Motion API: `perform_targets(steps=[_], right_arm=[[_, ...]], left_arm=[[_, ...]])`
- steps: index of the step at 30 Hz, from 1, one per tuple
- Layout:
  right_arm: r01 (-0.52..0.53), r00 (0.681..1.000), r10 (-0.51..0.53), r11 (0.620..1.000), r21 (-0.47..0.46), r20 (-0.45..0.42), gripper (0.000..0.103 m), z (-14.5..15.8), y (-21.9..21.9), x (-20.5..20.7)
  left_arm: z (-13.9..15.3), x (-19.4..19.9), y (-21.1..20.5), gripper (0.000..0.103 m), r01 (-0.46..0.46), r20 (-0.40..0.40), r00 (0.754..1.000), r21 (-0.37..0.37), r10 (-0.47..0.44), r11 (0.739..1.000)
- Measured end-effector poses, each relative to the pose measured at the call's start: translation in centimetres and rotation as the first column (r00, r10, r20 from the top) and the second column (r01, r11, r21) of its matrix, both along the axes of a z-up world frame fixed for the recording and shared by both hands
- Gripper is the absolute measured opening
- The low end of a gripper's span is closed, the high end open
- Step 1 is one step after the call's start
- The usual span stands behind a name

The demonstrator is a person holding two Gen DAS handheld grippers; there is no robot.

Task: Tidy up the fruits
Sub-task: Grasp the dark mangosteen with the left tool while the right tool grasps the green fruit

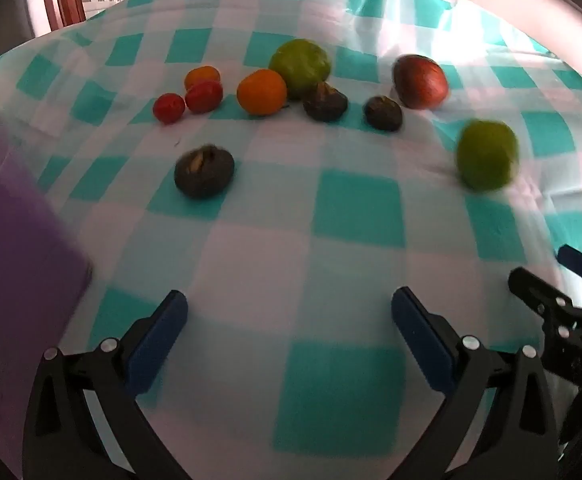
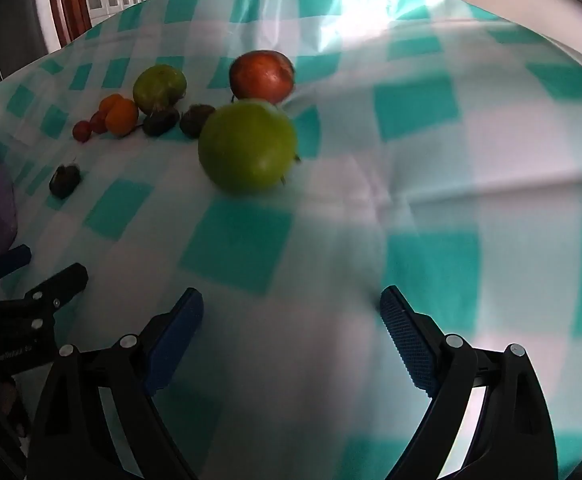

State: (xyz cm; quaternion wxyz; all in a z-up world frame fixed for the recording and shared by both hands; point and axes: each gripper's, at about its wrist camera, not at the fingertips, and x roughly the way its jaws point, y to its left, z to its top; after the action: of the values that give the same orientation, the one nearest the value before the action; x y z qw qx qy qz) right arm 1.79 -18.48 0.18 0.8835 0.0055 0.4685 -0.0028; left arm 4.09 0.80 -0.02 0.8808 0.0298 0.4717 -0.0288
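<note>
Both black two-finger grippers with blue pads, left (image 1: 289, 338) and right (image 2: 291, 336), are held wide open and empty above the teal-and-white checked tablecloth (image 1: 355, 208). No fruit has been gathered yet; the approach step is judged in hand. Next, jaws must be lowered around the near round green fruit (image 2: 247, 147), ahead of the right gripper, before the small dark wrinkled fruit (image 1: 204, 172).

Each tool (image 1: 289, 338) has black arms, silver screws and blue, seemingly ribbed pads (image 2: 405, 340).

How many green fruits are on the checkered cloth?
2. One green fruit lies alone, nearest the right gripper. The other green fruit sits farther back in the cluster, behind the orange fruit. None looks hidden.
</note>
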Motion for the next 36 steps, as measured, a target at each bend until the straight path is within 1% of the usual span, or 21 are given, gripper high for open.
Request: perform_targets(steps=[2, 4, 7, 8, 9, 11, 14, 18, 22, 26, 27, 28, 29, 31, 32, 33, 36], right_arm=[[-0.016, 1.000, 0.017, 1.000, 0.012, -0.001, 0.088, -0.1, 0.4, 2.0], [-0.031, 1.000, 0.031, 0.999, 0.018, 0.002, 0.088, -0.1, 0.7, 3.7], [-0.037, 0.999, 0.036, 0.999, 0.030, 0.017, 0.085, 0.0, 1.0, 5.6], [-0.038, 0.999, 0.037, 0.999, 0.033, 0.021, 0.081, 0.0, 1.1, 6.0], [-0.037, 0.999, 0.036, 0.999, 0.030, 0.020, 0.080, -0.1, 1.1, 6.5], [-0.043, 0.999, 0.043, 0.999, 0.032, 0.015, 0.079, -0.2, 1.7, 7.9], [-0.048, 0.999, 0.048, 0.998, 0.034, 0.014, 0.079, -0.1, 1.7, 8.2], [-0.056, 0.998, 0.056, 0.998, 0.007, 0.006, 0.079, 0.0, 1.5, 8.3], [-0.056, 0.998, 0.056, 0.998, -0.008, 0.025, 0.077, 0.0, 1.7, 8.5], [-0.052, 0.997, 0.052, 0.999, -0.005, 0.048, 0.075, 0.2, 2.0, 8.7], [-0.054, 0.997, 0.054, 0.999, -0.006, 0.053, 0.072, 0.3, 2.1, 8.7], [-0.062, 0.996, 0.063, 0.998, -0.009, 0.065, 0.069, 0.4, 2.2, 8.6], [-0.069, 0.995, 0.070, 0.997, -0.020, 0.072, 0.061, 0.6, 2.4, 8.6], [-0.069, 0.995, 0.071, 0.997, -0.024, 0.070, 0.061, 0.7, 2.5, 8.7], [-0.070, 0.995, 0.072, 0.997, -0.020, 0.070, 0.061, 0.8, 2.4, 8.8], [-0.067, 0.996, 0.068, 0.998, -0.012, 0.063, 0.061, 0.7, 2.2, 8.8], [-0.028, 0.999, 0.027, 1.000, 0.003, 0.044, 0.061, 0.6, 2.0, 8.1]], left_arm=[[0.0, 1.4, 0.6, 0.102, -0.028, -0.001, 1.000, 0.001, 0.028, 1.000], [-0.1, 3.1, 1.5, 0.102, -0.084, -0.002, 0.996, 0.001, 0.084, 0.996], [-0.1, 5.0, 2.2, 0.102, -0.097, -0.004, 0.995, 0.002, 0.097, 0.995], [-0.1, 5.5, 2.4, 0.102, -0.101, -0.005, 0.995, 0.002, 0.101, 0.995], [-0.1, 6.2, 2.7, 0.102, -0.110, -0.005, 0.994, 0.002, 0.110, 0.994], [-0.1, 7.3, 2.8, 0.102, -0.106, -0.006, 0.994, 0.004, 0.106, 0.994], [-0.1, 8.6, 3.2, 0.102, -0.108, -0.007, 0.994, 0.002, 0.108, 0.994], [-0.1, 9.5, 3.5, 0.102, -0.111, -0.008, 0.994, 0.001, 0.111, 0.994], [-0.1, 10.0, 3.5, 0.102, -0.107, -0.006, 0.994, 0.002, 0.107, 0.994], [0.0, 9.9, 3.5, 0.102, -0.105, -0.001, 0.994, 0.001, 0.105, 0.994], [0.1, 9.8, 3.4, 0.099, -0.102, 0.002, 0.995, 0.000, 0.102, 0.995], [0.1, 9.9, 3.5, 0.091, -0.094, 0.010, 0.996, -0.001, 0.094, 0.996], [0.3, 9.5, 3.2, 0.085, -0.072, 0.030, 0.997, -0.003, 0.072, 0.997], [0.5, 9.1, 2.9, 0.061, -0.031, 0.047, 0.998, 0.001, 0.031, 1.000], [0.6, 8.8, 2.8, 0.053, -0.014, 0.051, 0.999, 0.000, 0.014, 1.000], [0.8, 8.4, 2.5, 0.040, 0.015, 0.052, 0.999, 0.002, -0.015, 1.000], [1.3, 6.9, 2.5, 0.040, 0.064, 0.001, 0.998, -0.017, -0.064, 0.998]])
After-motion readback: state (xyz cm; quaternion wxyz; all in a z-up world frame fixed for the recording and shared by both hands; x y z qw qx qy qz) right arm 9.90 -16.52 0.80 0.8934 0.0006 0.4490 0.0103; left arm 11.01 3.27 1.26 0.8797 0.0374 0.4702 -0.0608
